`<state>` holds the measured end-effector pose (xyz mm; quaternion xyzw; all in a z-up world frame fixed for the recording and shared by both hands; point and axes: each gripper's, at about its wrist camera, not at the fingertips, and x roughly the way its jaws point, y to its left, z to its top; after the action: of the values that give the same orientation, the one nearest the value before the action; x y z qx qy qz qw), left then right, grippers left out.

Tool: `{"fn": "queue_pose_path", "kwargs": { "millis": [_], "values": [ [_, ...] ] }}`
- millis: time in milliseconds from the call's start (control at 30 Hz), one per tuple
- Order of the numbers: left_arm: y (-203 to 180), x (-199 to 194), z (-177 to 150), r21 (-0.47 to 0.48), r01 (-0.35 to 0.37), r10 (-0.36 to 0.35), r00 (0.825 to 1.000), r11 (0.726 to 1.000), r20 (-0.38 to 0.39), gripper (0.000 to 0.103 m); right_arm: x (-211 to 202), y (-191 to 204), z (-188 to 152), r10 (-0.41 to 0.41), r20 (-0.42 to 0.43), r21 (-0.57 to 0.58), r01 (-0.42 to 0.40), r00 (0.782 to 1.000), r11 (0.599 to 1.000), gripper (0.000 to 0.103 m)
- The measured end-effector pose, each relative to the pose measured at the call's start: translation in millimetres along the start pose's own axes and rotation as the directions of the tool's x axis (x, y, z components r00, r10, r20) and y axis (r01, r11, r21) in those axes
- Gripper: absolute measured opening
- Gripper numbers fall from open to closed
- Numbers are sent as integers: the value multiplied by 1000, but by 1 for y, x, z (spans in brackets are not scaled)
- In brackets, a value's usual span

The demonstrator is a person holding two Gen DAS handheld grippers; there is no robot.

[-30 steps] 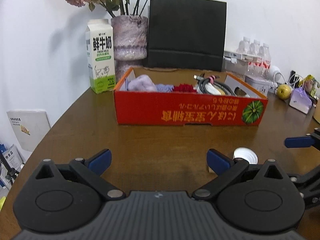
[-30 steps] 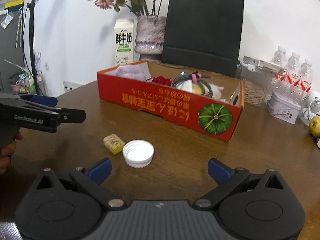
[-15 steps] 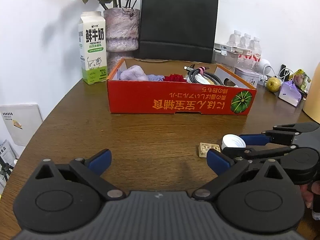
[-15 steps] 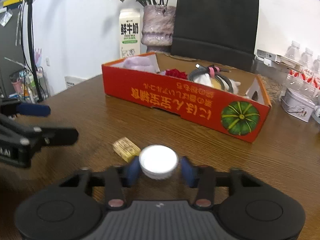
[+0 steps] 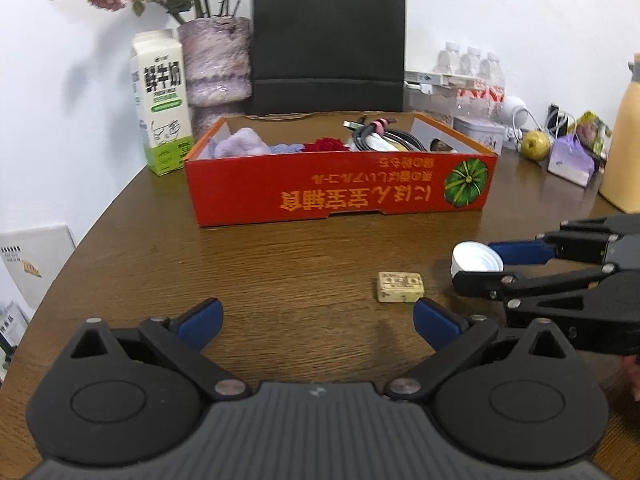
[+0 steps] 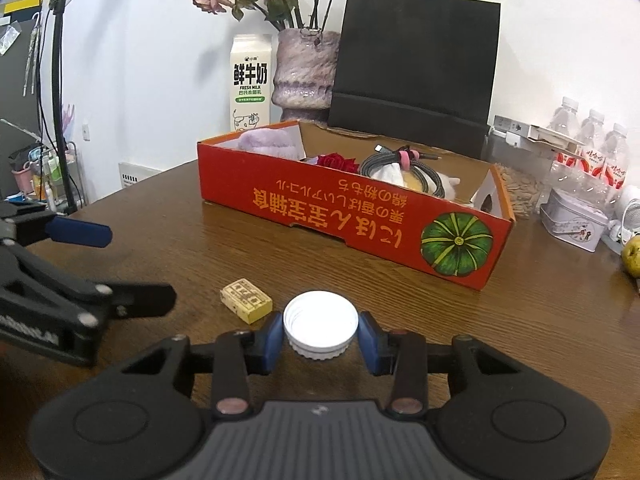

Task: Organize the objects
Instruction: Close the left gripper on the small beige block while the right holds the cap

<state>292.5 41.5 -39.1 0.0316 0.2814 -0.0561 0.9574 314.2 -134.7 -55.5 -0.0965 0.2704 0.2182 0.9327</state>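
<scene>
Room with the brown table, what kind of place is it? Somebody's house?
Probably a home or a small office, I can't be sure. A round wooden table holds everyday clutter: a milk carton, a vase of dried flowers and a pack of water bottles.

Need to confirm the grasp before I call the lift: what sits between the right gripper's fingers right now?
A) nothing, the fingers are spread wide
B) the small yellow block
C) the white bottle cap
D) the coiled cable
C: in the right wrist view the right gripper has both blue pads against the sides of the white bottle cap, while the small yellow block lies free beside it.
</scene>
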Motion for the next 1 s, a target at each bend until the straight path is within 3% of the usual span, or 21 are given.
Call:
{"fn": "queue_pose_path", "kwargs": {
  "millis": [500,1000],
  "values": [
    [-48,20,7,-15,1,-2,999,1000,-41,103,-34,-44,-12,-4,54,38,2,999,999,39],
    [-68,48,19,-55,-85,80,993,995,-89,103,-56,-98,-22,-20,88,63,15,996,998,39]
  ]
}}
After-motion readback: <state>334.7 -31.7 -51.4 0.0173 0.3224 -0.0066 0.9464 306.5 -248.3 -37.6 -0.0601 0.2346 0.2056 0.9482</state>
